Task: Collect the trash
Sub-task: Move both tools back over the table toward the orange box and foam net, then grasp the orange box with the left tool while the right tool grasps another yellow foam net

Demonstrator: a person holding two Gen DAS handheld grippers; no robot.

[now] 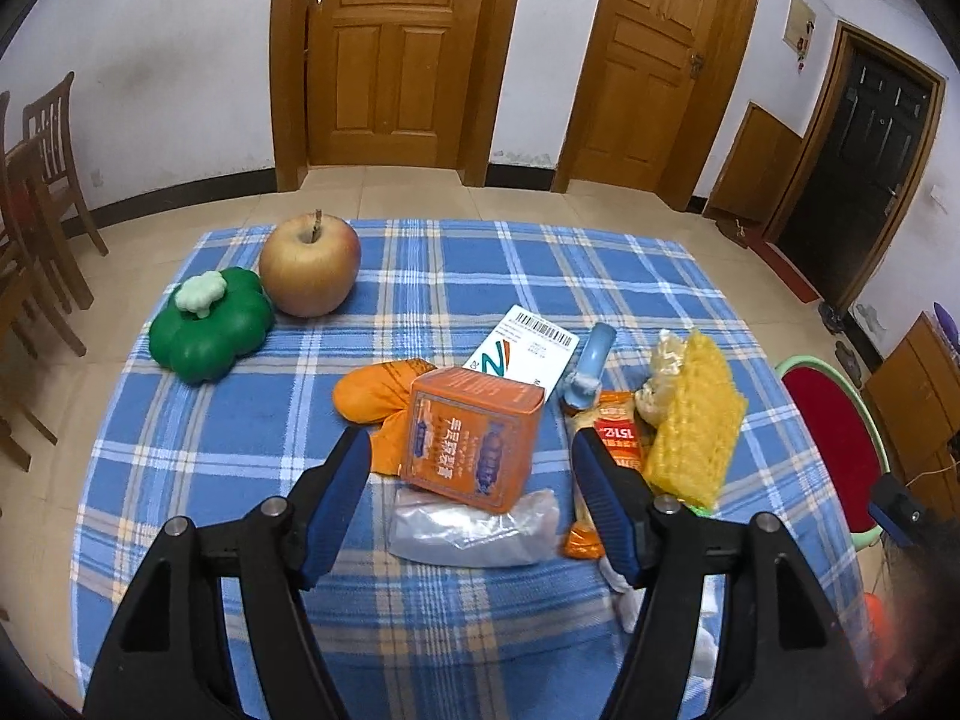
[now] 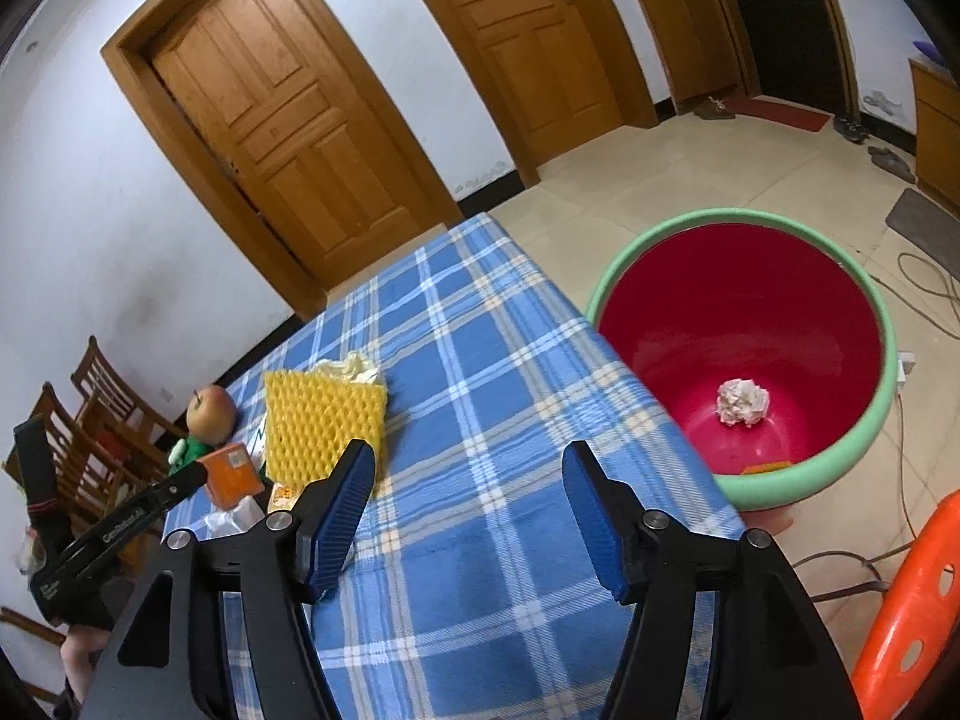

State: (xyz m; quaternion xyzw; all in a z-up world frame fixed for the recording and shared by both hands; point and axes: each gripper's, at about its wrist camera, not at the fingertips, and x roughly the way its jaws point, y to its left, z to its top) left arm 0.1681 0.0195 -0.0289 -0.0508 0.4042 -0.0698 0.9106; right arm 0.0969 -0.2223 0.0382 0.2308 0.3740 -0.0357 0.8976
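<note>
Plainly, the trash is sitting in a heap on the blue plaid tablecloth [image 1: 240,450], and the red basin with a green rim [image 2: 864,324] is waiting on the floor just beside the table, already holding a crumpled paper ball [image 2: 743,401]; going from biggest to smallest, the yellow foam fruit net [image 1: 696,420] is looking light and squashy, so any edge should be giving under the pads; the orange carton [image 1: 474,438], printed with characters too small to be reading surely, is looking stiff but hollow, best taken across its flat sides; the clear plastic bag [image 1: 474,531] under it is likely being slippery and limp; the white card [image 1: 528,348] is showing a barcode and a large "Z"; the orange-red sachet [image 1: 618,429] is reading "21SL". The left gripper [image 1: 471,474] is standing apart, its jaws flanking the carton without touching; the right gripper [image 2: 468,510] is likewise gaping over bare cloth, holding nothing.
</note>
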